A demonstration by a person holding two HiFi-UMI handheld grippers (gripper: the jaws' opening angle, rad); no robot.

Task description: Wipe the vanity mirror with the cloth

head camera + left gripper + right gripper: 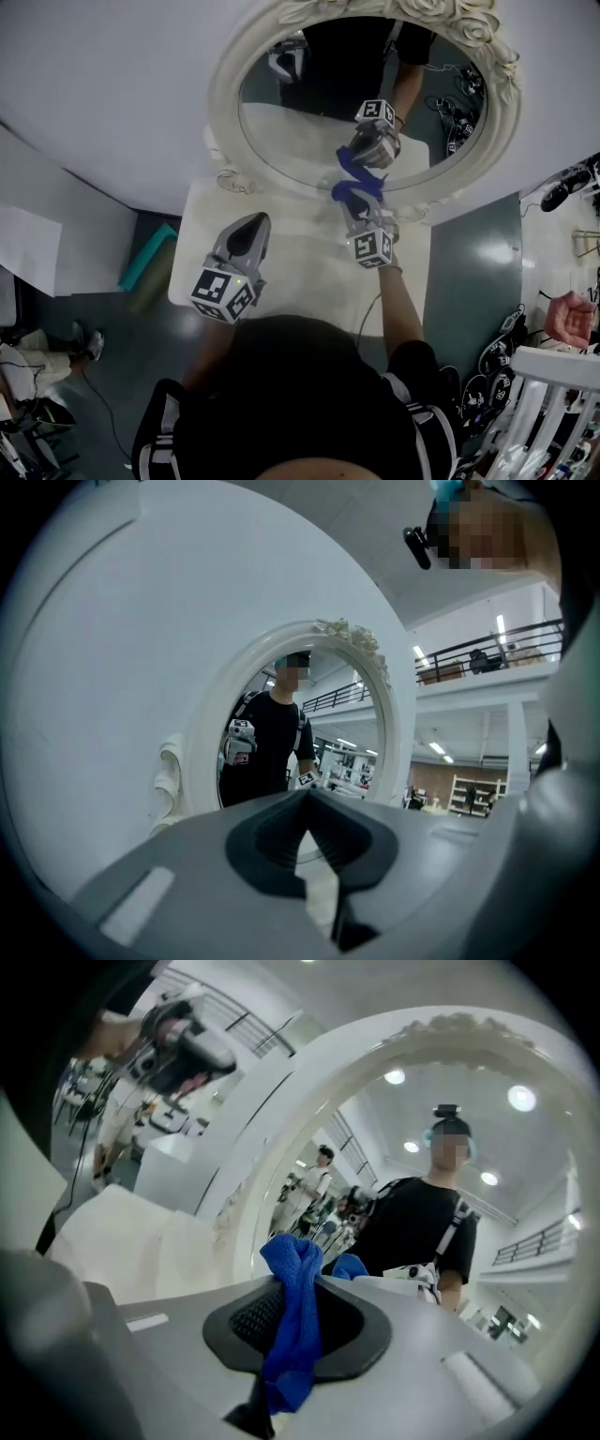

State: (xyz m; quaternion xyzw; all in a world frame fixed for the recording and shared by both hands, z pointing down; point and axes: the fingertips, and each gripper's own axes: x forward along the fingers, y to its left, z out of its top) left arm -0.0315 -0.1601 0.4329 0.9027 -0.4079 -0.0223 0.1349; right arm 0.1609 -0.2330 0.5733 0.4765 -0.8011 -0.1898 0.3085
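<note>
Two grippers are in your hands before the oval vanity mirror with its ornate white carved frame (230, 80). Your right gripper (357, 199) has its jaws clamped together on the blue woven cloth (353, 190), and the right gripper view shows the cloth (292, 1327) bunched into a knot above the jaw tips, with a strip hanging down between the dark pads. You hold that bunch at the lower right part of the glass, where it meets its own blue reflection, just above the bottom rim of the frame. Your left gripper (252, 223) hangs over the white vanity top (300, 274), low and to the left of the mirror and well apart from the cloth. In the left gripper view its jaws meet at the tips with nothing between them, pointing toward the mirror (208, 761).
</note>
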